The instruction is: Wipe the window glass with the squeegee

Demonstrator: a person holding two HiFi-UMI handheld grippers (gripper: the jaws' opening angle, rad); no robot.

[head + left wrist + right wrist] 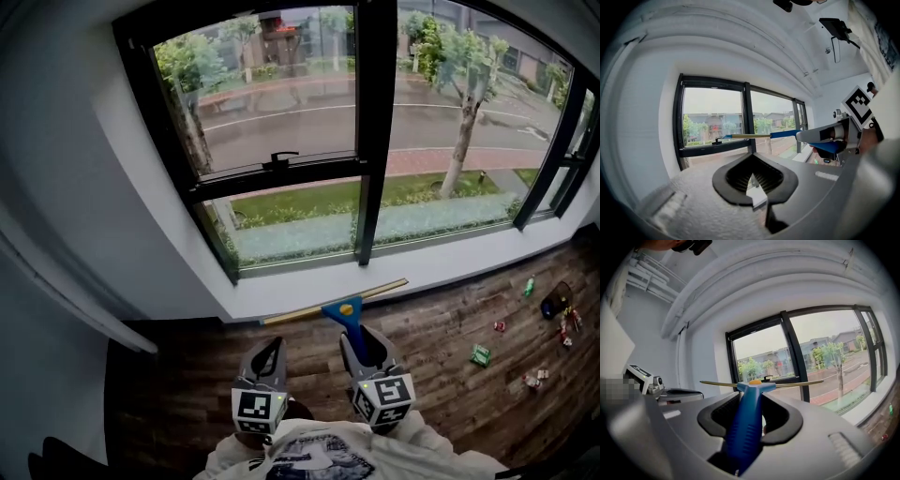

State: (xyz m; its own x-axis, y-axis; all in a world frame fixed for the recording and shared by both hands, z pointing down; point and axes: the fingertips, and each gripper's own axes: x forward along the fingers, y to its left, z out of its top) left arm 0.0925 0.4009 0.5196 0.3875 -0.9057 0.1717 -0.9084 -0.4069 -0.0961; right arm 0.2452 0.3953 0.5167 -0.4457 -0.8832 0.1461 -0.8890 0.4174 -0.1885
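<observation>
The squeegee (pixel 349 315) has a blue handle and a long yellowish blade (pixel 375 292), which hovers level near the white sill below the window glass (pixel 281 94). My right gripper (pixel 362 345) is shut on the handle. In the right gripper view the handle (pixel 747 423) runs up between the jaws of the right gripper (pixel 757 397), with the blade (pixel 801 383) crosswise short of the glass (pixel 825 357). My left gripper (pixel 269 352) sits beside it to the left, shut and empty (pixel 753 157). The left gripper view shows the squeegee (pixel 785 134) at its right.
Black frames split the window into panes, with a latch handle (pixel 278 158) on the middle bar. A white sill (pixel 450 265) runs under it. Small scattered items (pixel 481 354) lie on the wooden floor at the right. A white wall (pixel 103 206) closes in on the left.
</observation>
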